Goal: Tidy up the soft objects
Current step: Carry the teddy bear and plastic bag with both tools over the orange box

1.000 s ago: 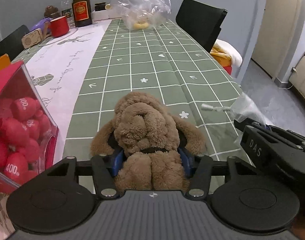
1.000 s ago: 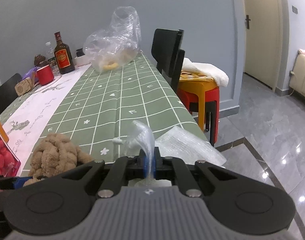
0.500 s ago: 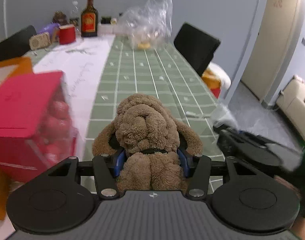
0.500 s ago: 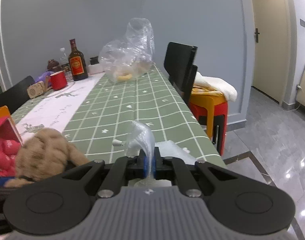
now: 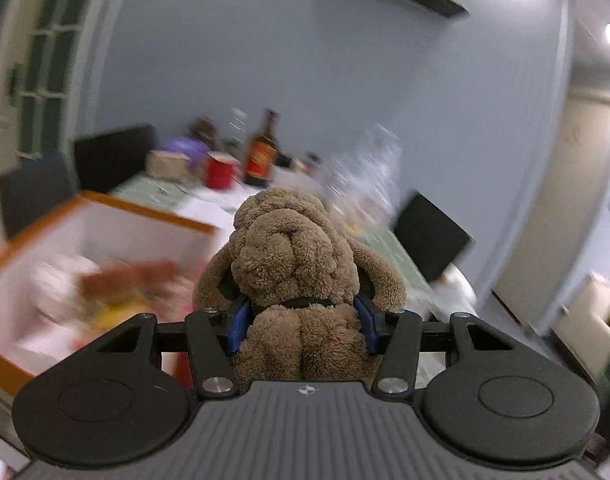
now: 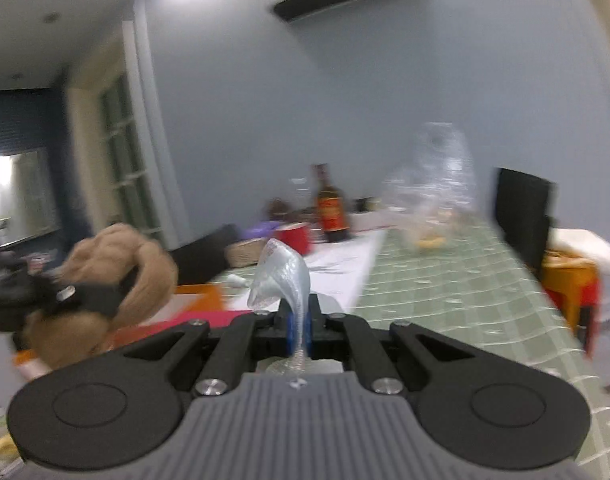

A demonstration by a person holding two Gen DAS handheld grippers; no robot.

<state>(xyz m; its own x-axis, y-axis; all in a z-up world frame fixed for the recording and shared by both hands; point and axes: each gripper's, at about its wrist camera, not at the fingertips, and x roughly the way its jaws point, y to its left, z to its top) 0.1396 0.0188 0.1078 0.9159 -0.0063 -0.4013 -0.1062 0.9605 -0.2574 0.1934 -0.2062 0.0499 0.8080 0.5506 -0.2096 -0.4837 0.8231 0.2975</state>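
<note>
My left gripper [image 5: 303,320] is shut on a brown plush dog [image 5: 293,264] and holds it up in the air, above and beside an orange-rimmed white box [image 5: 105,216] with blurred items inside. The plush and the left gripper also show at the left of the right wrist view [image 6: 113,272]. My right gripper [image 6: 299,328] is shut on a clear plastic bag [image 6: 283,276], whose bunched edge sticks up between the fingers.
The green checked table [image 6: 465,292] runs back on the right. At its far end stand a brown bottle [image 6: 331,208], a red mug [image 6: 293,236] and a large clear bag [image 6: 437,192]. A black chair [image 6: 521,208] and an orange stool [image 6: 569,276] flank the right side.
Both grippers have risen and swung left with their loads. The plush has gone from over the green cloth to beside the orange-rimmed box. The views are motion-blurred.
</note>
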